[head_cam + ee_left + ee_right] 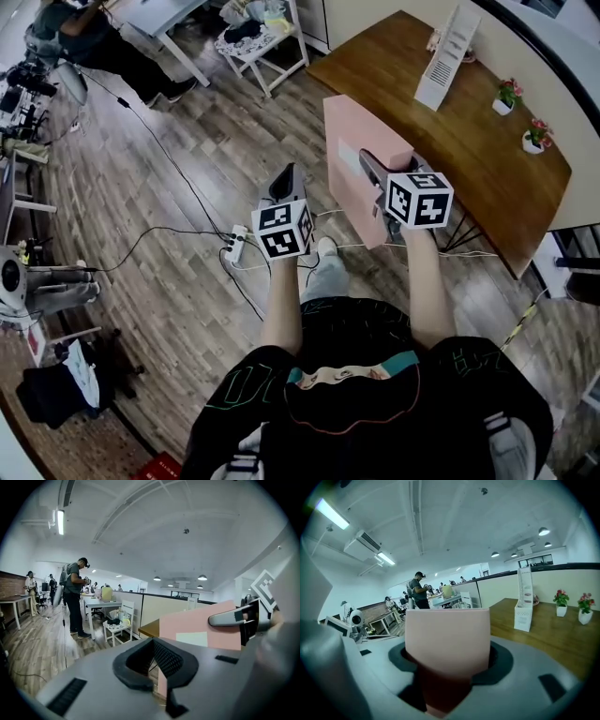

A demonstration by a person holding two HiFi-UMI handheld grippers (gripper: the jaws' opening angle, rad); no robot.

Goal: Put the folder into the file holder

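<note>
We are holding the pink folder (352, 150) upright in the air at the near end of the wooden table (469, 141), with its lower edge sitting between the fingers of the right gripper (375, 169). In the right gripper view the folder (447, 639) is rising straight out of the dark recess of the right gripper (447, 667), and the jaws are pressing on it from both sides, closed only as far as the thin board allows. The left gripper (284, 183) is hovering just beside the folder on its left, not touching it. In the left gripper view its black pads (168, 660) are meeting with nothing between them, and the folder (197, 623) is showing beyond them, a pale label on its face. The white file holder (448, 52) is standing on the far part of the table, well apart from the folder, and two small flower pots (507, 96) (537, 134) are sitting further along the table edge. Below the grippers a white power strip (236, 246) is lying on the plank floor.
</note>
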